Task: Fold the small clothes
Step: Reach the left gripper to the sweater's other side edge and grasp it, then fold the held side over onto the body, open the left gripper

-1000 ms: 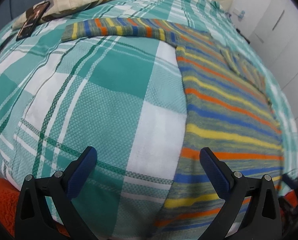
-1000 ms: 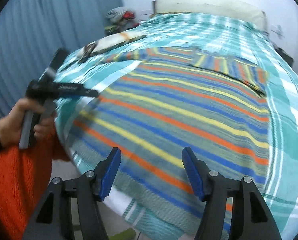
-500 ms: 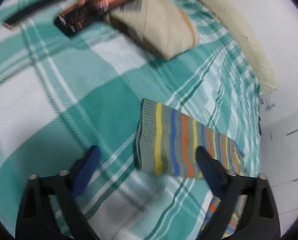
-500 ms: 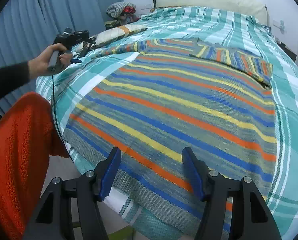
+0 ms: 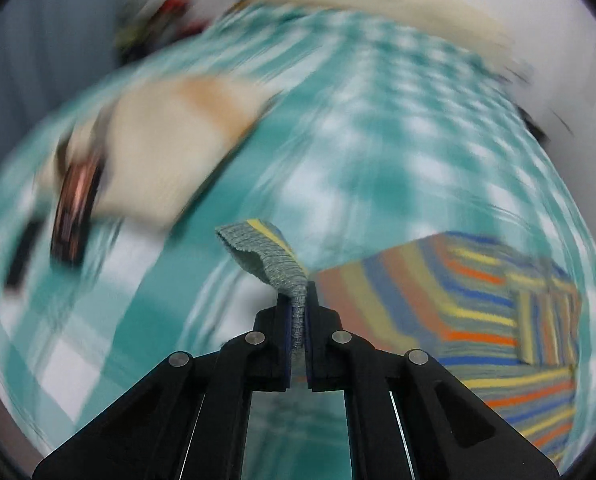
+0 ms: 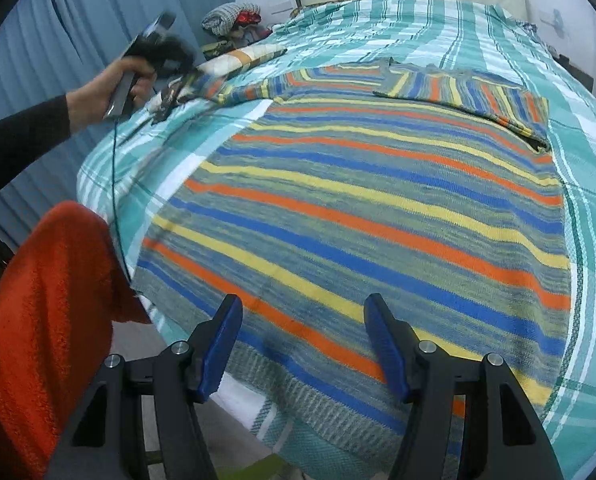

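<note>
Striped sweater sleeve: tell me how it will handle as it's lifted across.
Probably floppy: the sleeve cuff droops over beside the left gripper, which is shut on it. Likely light, since a small pinch holds it up. The knit looks grippy rather than slippery, so it may drag the striped sweater on the bedspread.

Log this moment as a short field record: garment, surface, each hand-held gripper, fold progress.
garment: striped sweater, body flat on the bed
surface: teal plaid bedspread
left hand-held gripper: shut on the sleeve cuff, cuff lifted off the bed
right hand-held gripper: open, empty, over the sweater hem
right sleeve: already folded across the chest
fold progress: left sleeve not yet folded in
other: pillow beside the left sleeve
</note>
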A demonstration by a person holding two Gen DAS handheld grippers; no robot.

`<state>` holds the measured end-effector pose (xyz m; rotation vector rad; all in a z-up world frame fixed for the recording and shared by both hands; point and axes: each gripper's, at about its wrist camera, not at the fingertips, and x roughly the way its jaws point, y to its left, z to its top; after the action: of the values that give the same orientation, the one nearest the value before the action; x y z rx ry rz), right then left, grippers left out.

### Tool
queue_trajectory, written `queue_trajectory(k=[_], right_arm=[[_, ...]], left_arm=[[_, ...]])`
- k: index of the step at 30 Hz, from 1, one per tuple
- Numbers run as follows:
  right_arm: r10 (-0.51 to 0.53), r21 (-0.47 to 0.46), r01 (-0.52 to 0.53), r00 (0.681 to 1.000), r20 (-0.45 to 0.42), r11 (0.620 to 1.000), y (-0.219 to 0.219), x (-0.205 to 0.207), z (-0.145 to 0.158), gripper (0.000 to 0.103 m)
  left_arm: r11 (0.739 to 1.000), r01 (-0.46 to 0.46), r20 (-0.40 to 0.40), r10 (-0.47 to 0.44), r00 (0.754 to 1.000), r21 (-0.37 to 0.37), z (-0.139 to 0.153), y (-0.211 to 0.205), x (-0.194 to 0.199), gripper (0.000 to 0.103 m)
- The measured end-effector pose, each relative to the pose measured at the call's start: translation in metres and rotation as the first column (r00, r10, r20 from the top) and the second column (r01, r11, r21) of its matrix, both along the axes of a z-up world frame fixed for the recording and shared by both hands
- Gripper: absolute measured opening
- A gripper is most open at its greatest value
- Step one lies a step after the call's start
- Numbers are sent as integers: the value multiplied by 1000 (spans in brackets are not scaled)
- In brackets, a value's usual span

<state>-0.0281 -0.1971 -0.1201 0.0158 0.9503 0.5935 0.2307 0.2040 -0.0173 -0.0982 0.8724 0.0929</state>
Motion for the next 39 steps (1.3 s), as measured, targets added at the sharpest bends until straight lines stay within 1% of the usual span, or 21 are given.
queue_trajectory(k=[2, 3, 6, 8, 10, 11, 13, 14, 15, 16, 18, 19, 20, 22, 25, 28, 30, 32, 35, 37, 39], right_arm=[[-3, 17, 3, 1000, 3, 1000, -2, 0, 3, 63], [-5, 20, 5, 1000, 5, 1000, -2, 1, 5, 63], [-21, 30, 21, 1000, 12, 999, -7, 1, 7, 63], [-34, 36, 33, 999, 10, 999, -11, 1, 8, 63], [-49, 36, 49, 999, 10, 998, -16, 1, 8, 63], [-59, 35, 59, 998, 8, 998, -19, 1, 7, 63], [-76, 36, 76, 997, 6, 996, -24, 2, 7, 63], [-88, 39, 88, 996, 3, 995, -27, 3, 6, 63], [-94, 40, 94, 996, 0, 995, -29, 4, 6, 63], [-100, 41, 100, 995, -2, 994, -30, 5, 5, 63], [-108, 48, 108, 994, -9, 993, -34, 6, 4, 63], [-108, 55, 108, 994, -12, 993, -35, 6, 4, 63], [-107, 58, 108, 994, -14, 993, -36, 7, 5, 63], [-104, 63, 105, 994, -19, 993, -36, 7, 4, 63], [-118, 62, 119, 993, -22, 991, -37, 12, 5, 63], [-176, 43, 175, 984, 17, 984, -45, 17, 11, 63], [-216, -2, 217, 976, 36, 976, -50, 20, 11, 63], [-255, -80, 258, 966, 43, 963, -51, 24, 4, 63], [-252, -171, 250, 968, 11, 953, -46, 29, -13, 63], [-234, -267, 239, 971, 51, 934, -33, 24, -18, 64], [-231, -328, 242, 970, 72, 913, -23, 22, -19, 64]], left_arm=[[991, 120, 40, -122, 992, 61, 21, -54, 3, 3], [979, 182, 54, -187, 981, 90, 28, -86, 3, 3], [936, 327, 62, -337, 939, 133, 28, -168, 5, 3], [910, 382, 55, -395, 917, 158, 13, -214, 5, 4], [887, 439, 27, -447, 894, 143, -16, -259, -1, 11], [877, 462, 14, -468, 884, 134, -25, -273, -4, 11], [836, 534, -55, -531, 846, 126, -61, -304, -19, 13], [824, 553, -93, -546, 833, 123, -74, -310, -24, 20], [811, 572, -142, -556, 819, 124, -87, -315, -33, 49], [804, 575, -179, -550, 816, 153, -98, -316, -45, 75], [799, 567, -140, -549, 824, 201, -97, -307, -72, 85], [796, 574, -128, -560, 819, 194, -95, -297, -85, 89], [798, 578, -123, -565, 816, 171, -92, -284, -97, 90], [819, 561, -124, -548, 827, 124, -89, -255, -120, 92], [864, 496, -144, -481, 865, 91, -89, -214, -149, 92], [899, 435, -134, -426, 895, 51, -92, -188, -183, 95], [907, 420, -145, -410, 901, 44, -102, -187, -199, 97], [908, 417, -169, -405, 898, 39, -118, -192, -205, 97], [919, 392, -121, -385, 915, 47, -126, -190, -216, 100], [920, 389, -122, -382, 916, 41, -127, -189, -219, 101], [913, 405, -126, -397, 909, 44, -127, -187, -221, 102]])
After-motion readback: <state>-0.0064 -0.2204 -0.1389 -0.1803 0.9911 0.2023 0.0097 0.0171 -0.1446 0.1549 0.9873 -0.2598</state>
